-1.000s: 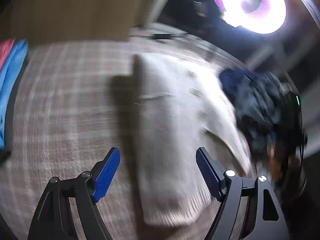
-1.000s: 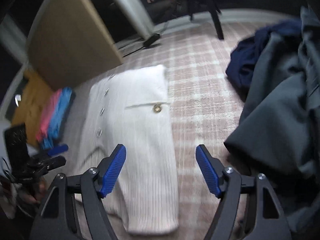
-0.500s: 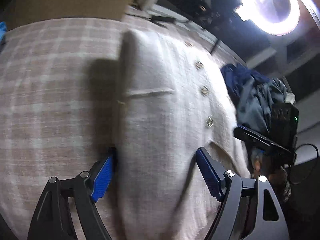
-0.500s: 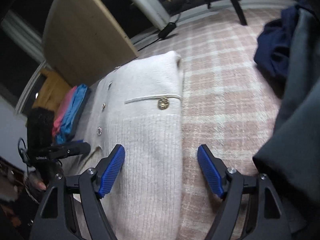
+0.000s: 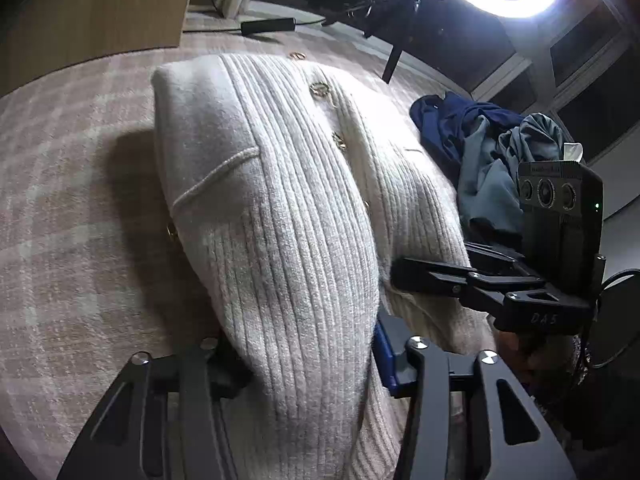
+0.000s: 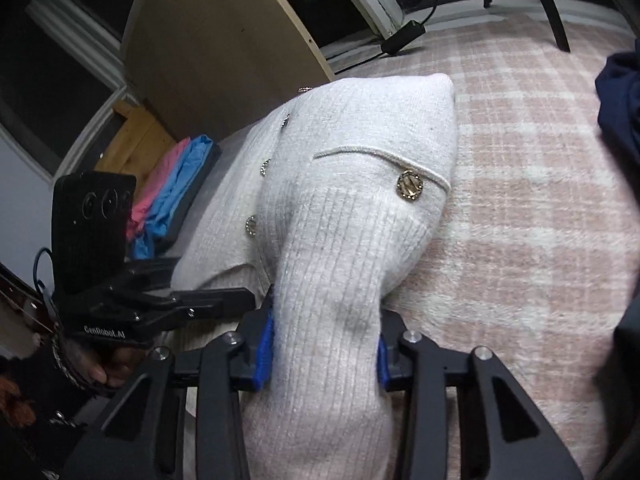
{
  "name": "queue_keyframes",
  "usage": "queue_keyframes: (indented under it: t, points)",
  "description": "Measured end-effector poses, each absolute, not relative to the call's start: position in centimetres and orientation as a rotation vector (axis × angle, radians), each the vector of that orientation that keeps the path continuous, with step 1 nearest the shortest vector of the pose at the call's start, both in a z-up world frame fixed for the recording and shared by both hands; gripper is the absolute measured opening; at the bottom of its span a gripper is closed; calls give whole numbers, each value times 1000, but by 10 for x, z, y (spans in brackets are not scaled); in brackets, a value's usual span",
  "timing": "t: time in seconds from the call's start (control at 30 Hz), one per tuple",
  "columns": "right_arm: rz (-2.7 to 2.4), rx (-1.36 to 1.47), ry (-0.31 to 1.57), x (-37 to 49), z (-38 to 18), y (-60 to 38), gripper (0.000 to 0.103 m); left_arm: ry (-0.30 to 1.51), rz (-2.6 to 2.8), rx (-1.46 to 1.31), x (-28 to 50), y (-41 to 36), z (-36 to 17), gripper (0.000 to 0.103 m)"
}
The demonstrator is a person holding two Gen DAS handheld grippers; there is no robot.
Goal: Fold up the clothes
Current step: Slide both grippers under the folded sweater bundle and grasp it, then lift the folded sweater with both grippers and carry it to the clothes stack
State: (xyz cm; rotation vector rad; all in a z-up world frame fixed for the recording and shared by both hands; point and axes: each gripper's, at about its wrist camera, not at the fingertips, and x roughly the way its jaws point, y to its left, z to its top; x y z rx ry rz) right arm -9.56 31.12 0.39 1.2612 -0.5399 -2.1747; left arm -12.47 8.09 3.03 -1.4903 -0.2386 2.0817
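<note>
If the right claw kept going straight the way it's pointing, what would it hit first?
The right claw is shut on the white cardigan, so more of that knit lies straight ahead, up past the gold button. Beyond it is probably the wooden panel; depth is unclear.

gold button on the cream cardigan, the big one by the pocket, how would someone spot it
Start at the pink plaid rug and find the cream ribbed cardigan held by both tongs. Follow the corded pocket trim near its right edge; the large gold button hangs just below it, bigger than the small sparkly buttons down the front.
</note>
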Motion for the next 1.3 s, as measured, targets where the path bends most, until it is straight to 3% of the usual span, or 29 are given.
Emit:
queue_keyframes:
  t: [0.17, 0.3, 0.7, 0.97, 1.3]
  points:
    - [-2142, 1248, -665, -96, 3, 308, 35, -162, 2107, -1494, -124, 100, 38, 33]
    - [-2113, 1214, -741, -93, 12, 308, 34, -216, 2125, -1479, -119, 97, 51, 30]
    - [-2095, 1097, -547, -74, 91, 241, 33, -184, 2284, -1367, -69, 56, 124, 26]
    - [-2104, 1002, -426, -64, 143, 156, 33, -165, 2369, -1261, -52, -44, 164, 26]
    - [-2118, 892, -357, -94, 181, -36, 33, -55, 2481, -1159, -54, -211, 206, 26]
